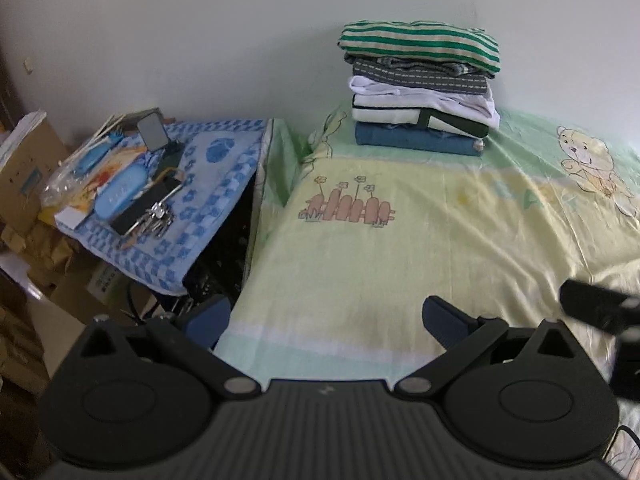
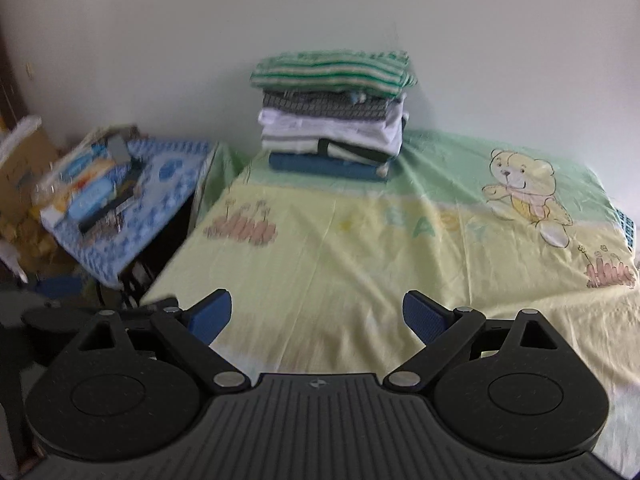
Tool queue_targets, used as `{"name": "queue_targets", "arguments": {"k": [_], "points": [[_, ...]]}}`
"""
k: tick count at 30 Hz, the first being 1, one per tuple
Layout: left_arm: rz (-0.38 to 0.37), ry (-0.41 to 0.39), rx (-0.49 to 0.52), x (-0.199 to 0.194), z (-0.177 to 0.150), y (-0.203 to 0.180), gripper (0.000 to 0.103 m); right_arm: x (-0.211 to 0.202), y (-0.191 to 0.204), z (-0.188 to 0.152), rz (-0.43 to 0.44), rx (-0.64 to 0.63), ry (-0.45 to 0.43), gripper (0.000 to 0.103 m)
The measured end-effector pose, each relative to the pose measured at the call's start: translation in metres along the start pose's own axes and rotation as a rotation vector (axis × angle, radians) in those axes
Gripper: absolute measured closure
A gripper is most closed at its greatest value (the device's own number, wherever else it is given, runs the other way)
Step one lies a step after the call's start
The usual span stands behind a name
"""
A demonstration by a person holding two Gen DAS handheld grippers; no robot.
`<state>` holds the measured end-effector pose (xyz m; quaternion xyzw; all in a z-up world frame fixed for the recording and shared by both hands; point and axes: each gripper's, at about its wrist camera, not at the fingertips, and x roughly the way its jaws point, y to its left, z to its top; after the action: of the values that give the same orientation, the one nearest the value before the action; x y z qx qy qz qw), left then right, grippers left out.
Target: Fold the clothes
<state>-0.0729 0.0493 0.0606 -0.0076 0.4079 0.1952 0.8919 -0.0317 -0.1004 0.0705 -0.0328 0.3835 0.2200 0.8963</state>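
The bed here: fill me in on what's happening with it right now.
Nothing is being handled. The left gripper and the right gripper both hover open and empty over the bed sheet. A stack of folded clothes sits against the wall at the far end, a green striped top uppermost. No unfolded clothing is in view.

Bed [image 1: 400,240], folded clothes stack [image 1: 420,92] at wall

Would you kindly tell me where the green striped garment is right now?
The green striped garment tops the folded stack at the bed's far edge against the wall, right of the cluttered side table in both views.
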Motion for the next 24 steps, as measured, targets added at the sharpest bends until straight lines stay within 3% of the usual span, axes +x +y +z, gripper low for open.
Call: {"name": "queue_targets", "arguments": {"k": [11, 18, 24], "points": [[-0.110, 0.004, 0.116, 0.018, 0.008, 0.014, 0.001, 0.003, 0.026, -0.020, -0.104, 0.124, 0.046, 0.009], [-0.199, -0.001, 0.198, 0.034, 0.012, 0.006, 0.001, -0.007, 0.019, -0.064, -0.258, 0.121, 0.083, 0.009], [-0.253, -0.006, 0.234, 0.037, 0.014, -0.007, 0.001, -0.026, 0.018, -0.095, -0.329, 0.125, 0.160, 0.009]]}}
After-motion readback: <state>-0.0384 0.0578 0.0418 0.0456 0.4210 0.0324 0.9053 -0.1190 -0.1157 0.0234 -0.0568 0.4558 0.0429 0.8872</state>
